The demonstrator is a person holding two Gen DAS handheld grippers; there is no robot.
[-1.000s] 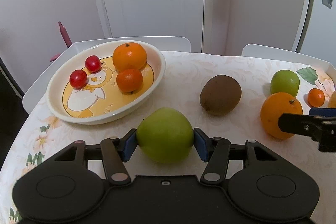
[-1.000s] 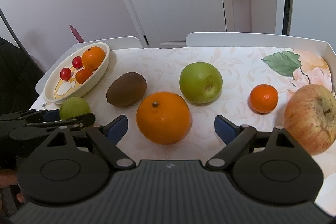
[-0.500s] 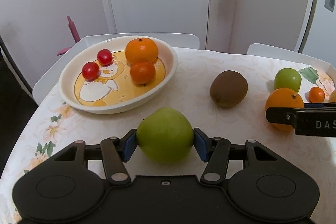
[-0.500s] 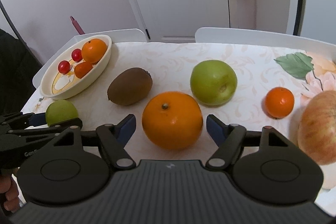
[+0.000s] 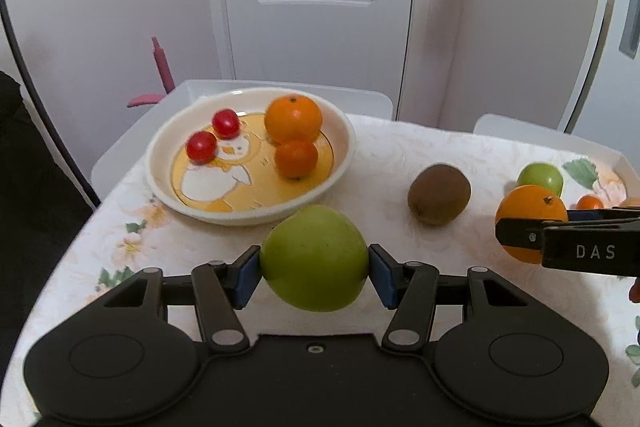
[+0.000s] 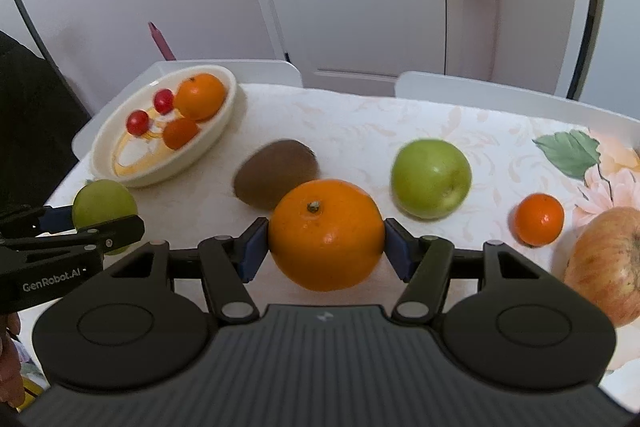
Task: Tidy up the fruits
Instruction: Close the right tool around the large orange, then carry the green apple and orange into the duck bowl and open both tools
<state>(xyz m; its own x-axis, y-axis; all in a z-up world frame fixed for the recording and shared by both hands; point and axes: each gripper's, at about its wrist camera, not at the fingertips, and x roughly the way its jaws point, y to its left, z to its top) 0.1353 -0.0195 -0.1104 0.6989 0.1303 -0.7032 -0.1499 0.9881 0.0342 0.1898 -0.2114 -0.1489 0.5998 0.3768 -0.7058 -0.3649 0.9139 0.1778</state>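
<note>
Left wrist view: my left tool (image 5: 315,269) stays clamped on the green apple (image 5: 314,259), which has come closer to the bowl (image 5: 344,163) and now sits just short of its near rim, with two cherry tomatoes and two oranges already inside. Right wrist view: my right tool (image 6: 326,247), wide a second ago, is closing its jaws and the pads now meet both sides of the large orange (image 6: 326,233), well right of the bowl on the desk (image 6: 360,131). I judge both fruits are now secured for carrying to the bowl.
</note>
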